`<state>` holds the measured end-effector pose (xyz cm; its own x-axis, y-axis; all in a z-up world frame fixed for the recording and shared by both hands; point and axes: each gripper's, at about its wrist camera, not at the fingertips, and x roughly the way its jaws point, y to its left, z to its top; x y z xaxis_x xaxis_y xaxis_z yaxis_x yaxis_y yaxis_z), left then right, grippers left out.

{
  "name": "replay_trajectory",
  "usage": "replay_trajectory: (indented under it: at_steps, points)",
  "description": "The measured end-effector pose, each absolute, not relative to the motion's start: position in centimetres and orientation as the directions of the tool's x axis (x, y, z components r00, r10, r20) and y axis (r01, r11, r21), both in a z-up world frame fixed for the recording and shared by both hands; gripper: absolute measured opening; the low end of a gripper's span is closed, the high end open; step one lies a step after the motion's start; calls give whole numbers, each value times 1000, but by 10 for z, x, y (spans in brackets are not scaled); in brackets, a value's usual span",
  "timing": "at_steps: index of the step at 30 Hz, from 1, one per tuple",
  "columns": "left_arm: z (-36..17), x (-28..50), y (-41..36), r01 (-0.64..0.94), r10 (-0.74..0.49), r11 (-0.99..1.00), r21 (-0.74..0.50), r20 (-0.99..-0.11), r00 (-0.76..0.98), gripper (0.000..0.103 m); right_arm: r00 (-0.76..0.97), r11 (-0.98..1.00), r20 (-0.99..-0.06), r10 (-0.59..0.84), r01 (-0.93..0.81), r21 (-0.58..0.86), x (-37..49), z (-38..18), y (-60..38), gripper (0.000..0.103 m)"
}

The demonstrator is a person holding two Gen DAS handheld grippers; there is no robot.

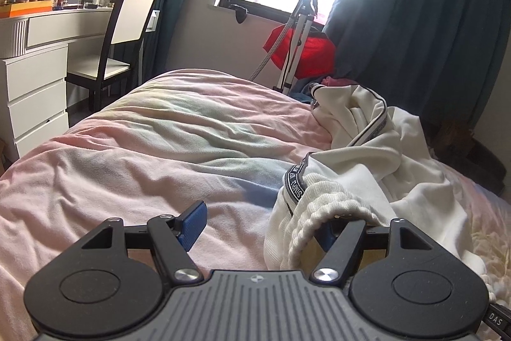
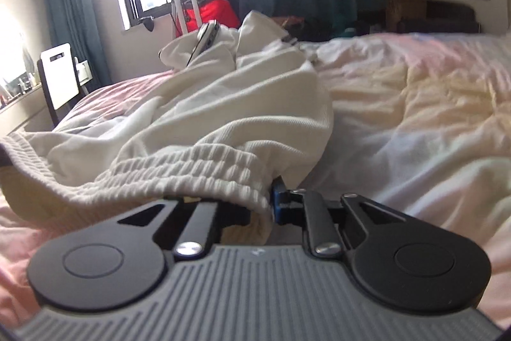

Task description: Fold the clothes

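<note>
Left wrist view: left gripper [image 1: 258, 226] jaws spread wide at lower centre, white garment [image 1: 361, 168] draped over its right finger, on pink bedspread [image 1: 127, 155]; right wrist view: right gripper [image 2: 262, 206] nearly closed, pinching ribbed waistband [image 2: 191, 171] at lower centre.

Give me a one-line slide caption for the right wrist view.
Right gripper shut on the ribbed waistband of white pants on a pink bed.
</note>
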<state>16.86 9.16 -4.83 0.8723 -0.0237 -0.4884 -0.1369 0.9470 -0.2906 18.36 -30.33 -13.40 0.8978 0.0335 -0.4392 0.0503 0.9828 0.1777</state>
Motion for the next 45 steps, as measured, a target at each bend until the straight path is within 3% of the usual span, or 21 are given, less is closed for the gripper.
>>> replay_trajectory:
  at_steps: [5, 7, 11, 14, 16, 18, 22, 24, 25, 26, 27, 28, 31, 35, 39, 42, 44, 45]
  points:
    - [-44, 169, 107, -144, -61, 907, -396, -461, 886, 72, 962, 998, -271, 19, 0, 69, 142, -74, -301, 13]
    - [-43, 172, 111, -170, -48, 898, -406, -473, 880, 72, 964, 999, -266, 22, -31, -28, 130, -61, -292, 13]
    - [-50, 182, 118, -236, -9, 903, -358, -567, 824, 72, 889, 978, -455, 60, -143, -150, 136, -87, -274, 13]
    - [-59, 188, 112, -230, 6, 936, -267, -642, 767, 76, 773, 979, -630, 75, -176, -99, 151, -124, -272, 14]
    - [-64, 190, 112, -220, -6, 945, -242, -685, 729, 74, 738, 984, -667, 104, -173, -37, 156, -128, -280, 16]
    - [-65, 187, 121, -212, -75, 927, -308, -709, 701, 73, 734, 979, -657, 170, -199, 31, 157, -114, -293, 19]
    - [-57, 169, 143, -209, -195, 871, -445, -703, 684, 74, 748, 943, -574, 332, -257, 211, 146, -75, -324, 36]
    - [-50, 160, 149, -182, -252, 851, -493, -686, 682, 77, 733, 906, -537, 417, -286, 313, 140, -67, -339, 38]
    - [-46, 157, 149, -156, -280, 848, -506, -679, 679, 78, 725, 883, -515, 457, -296, 365, 138, -65, -346, 50]
    - [-41, 153, 149, -129, -309, 845, -519, -670, 675, 80, 725, 857, -486, 489, -296, 422, 136, -64, -353, 74]
    - [-37, 150, 148, -99, -335, 843, -528, -661, 672, 81, 730, 838, -463, 503, -280, 468, 137, -66, -360, 87]
    - [-33, 148, 147, -72, -353, 844, -532, -650, 672, 83, 736, 817, -440, 514, -264, 513, 138, -68, -366, 93]
    - [-27, 145, 143, -32, -371, 835, -550, -603, 706, 84, 743, 764, -423, 518, -180, 620, 146, -81, -378, 92]
    - [-25, 151, 139, -4, -368, 806, -592, -507, 780, 85, 740, 757, -506, 444, -8, 653, 163, -118, -373, 92]
    - [-45, 174, 126, -32, -312, 840, -542, -530, 788, 83, 687, 751, -595, 416, 109, 651, 184, -161, -363, 92]
    - [-66, 191, 114, -37, -292, 869, -493, -571, 767, 70, 696, 820, -613, 374, 60, 569, 197, -167, -336, 93]
    - [-75, 198, 111, -20, -311, 869, -495, -578, 754, 54, 708, 819, -582, 400, 9, 573, 199, -158, -326, 88]
    - [-78, 198, 110, -24, -310, 866, -500, -574, 758, 52, 716, 806, -564, 413, 1, 591, 198, -154, -326, 86]
